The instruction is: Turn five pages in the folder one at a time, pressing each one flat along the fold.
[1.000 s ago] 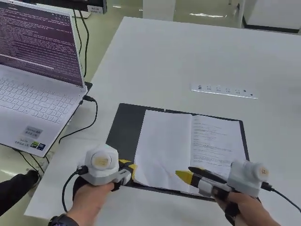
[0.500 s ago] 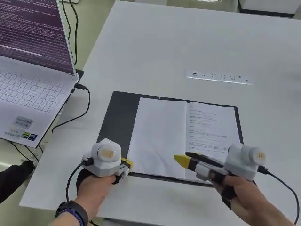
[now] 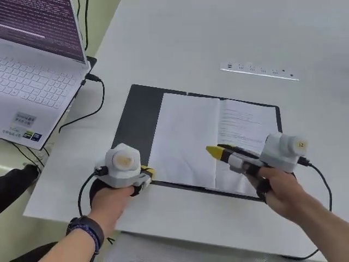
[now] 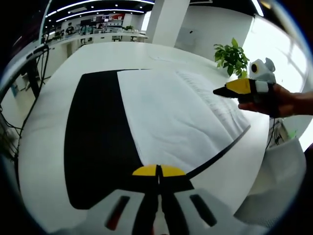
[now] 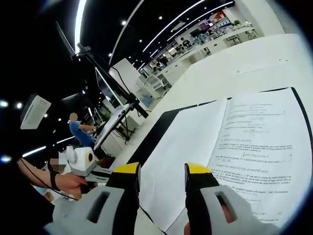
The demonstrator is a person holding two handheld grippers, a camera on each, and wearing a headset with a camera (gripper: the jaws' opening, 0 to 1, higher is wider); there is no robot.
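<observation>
The right tool [image 3: 214,152], jaws apart and empty, has come up off the 6 o'clock edge of the open black plastic folder [image 3: 136,117]. It now sits over the fold with its tips pointing to 9 o'clock, between the blank white left page [image 3: 185,136] and the printed white right page [image 3: 248,123]. The left tool [image 3: 146,174], jaws together on nothing, stays at the folder's 7 o'clock corner on the white desk [image 3: 180,43]; it looks like lining up to press the fold or take the next page, with no page lifted yet.
</observation>
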